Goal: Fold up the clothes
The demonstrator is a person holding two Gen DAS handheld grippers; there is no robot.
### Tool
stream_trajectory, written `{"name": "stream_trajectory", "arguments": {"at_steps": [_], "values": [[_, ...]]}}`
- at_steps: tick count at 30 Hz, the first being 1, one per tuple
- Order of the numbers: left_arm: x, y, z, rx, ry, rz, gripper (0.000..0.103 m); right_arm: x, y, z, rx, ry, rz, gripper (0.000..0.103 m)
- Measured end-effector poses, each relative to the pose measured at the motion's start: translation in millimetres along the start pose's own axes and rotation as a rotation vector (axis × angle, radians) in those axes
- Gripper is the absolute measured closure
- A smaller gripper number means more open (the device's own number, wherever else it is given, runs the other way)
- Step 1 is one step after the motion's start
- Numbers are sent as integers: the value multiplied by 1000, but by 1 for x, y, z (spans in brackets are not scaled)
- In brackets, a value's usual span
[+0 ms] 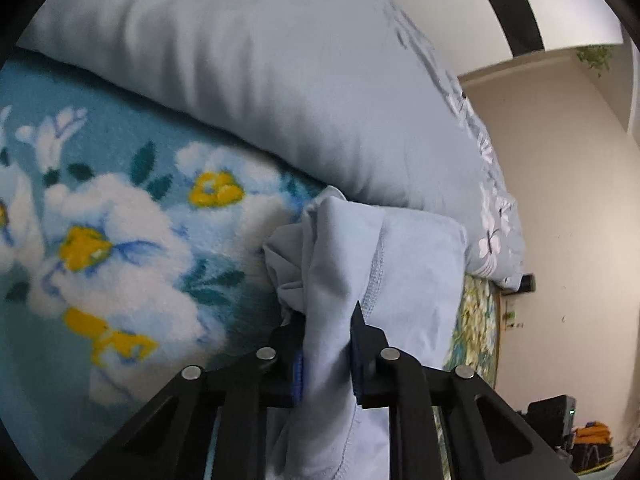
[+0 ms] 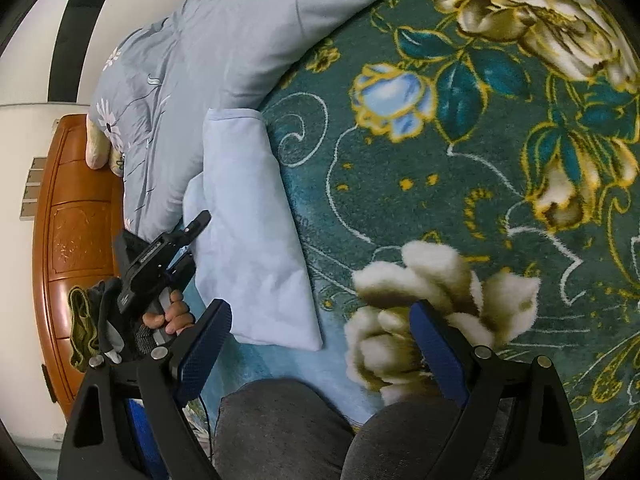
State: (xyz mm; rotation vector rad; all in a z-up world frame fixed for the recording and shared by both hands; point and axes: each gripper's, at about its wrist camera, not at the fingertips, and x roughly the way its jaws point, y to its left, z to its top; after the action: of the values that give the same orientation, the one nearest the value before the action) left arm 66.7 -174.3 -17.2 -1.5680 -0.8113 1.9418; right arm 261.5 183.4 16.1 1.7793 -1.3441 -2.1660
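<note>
A folded light blue garment (image 1: 416,264) lies on the floral blanket, against a grey-blue duvet. My left gripper (image 1: 329,344) is shut on a bunched fold of this garment, and the cloth runs up between its two black fingers (image 1: 366,332). In the right wrist view the garment (image 2: 256,220) is a long folded strip. There the left gripper (image 2: 195,240) sits at its left edge, held by a hand (image 2: 172,316). My right gripper (image 2: 322,312) hangs over the garment's near end, open, with nothing between its blue pads (image 2: 204,344).
The grey-blue duvet (image 2: 224,40) with white flowers is piled along the far side of the garment. The teal floral blanket (image 2: 440,168) covers the bed. A wooden headboard (image 2: 76,220) stands at left. The person's knees in grey trousers (image 2: 280,432) are at the bottom.
</note>
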Motion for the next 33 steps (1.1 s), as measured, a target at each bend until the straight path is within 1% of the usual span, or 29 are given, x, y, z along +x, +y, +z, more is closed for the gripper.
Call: {"name": "stream_trajectory", "arguments": {"at_steps": [2,4,6,8,10,12,15,17,19,21,23,25,27,28,30,32,33], "values": [[-17,7,-7,-43,-60,0,86,2,5,-1,-11,6,9,12],[-39,21,-20,-104,-128,4,86,3,11,-2,-34,9,17,12],[-68,47,-41,-194,-207,23,87,4,16,-3,-50,11,27,12],[-92,73,-66,-298,-269,36,87,6,22,-4,-69,15,39,12],[-110,97,-93,-388,-291,47,87,11,29,-5,-94,23,48,12],[-124,110,-113,-428,-301,40,87,21,39,-8,-135,45,50,12],[-132,110,-139,-440,-276,29,87,37,55,-16,-193,90,72,12],[-135,109,-151,-438,-249,31,87,50,64,-21,-217,123,64,12],[-138,111,-161,-453,-232,19,87,63,72,-26,-249,110,25,12],[-135,112,-168,-495,-218,-19,87,74,71,-26,-233,117,28,12],[-127,104,-169,-475,-195,-4,87,86,71,-26,-230,124,17,13],[-126,98,-168,-444,-185,2,86,99,73,-26,-239,131,-6,19],[-134,95,-164,-418,-197,-19,88,110,73,-26,-244,143,-40,33],[-141,94,-161,-407,-211,-29,88,113,72,-25,-242,142,-44,34],[-155,92,-153,-374,-230,-20,85,118,70,-24,-238,140,-46,35],[-168,93,-143,-328,-243,20,70,121,66,-22,-226,134,-35,36],[-170,94,-133,-304,-244,57,56,123,63,-22,-217,133,-28,36]]}}
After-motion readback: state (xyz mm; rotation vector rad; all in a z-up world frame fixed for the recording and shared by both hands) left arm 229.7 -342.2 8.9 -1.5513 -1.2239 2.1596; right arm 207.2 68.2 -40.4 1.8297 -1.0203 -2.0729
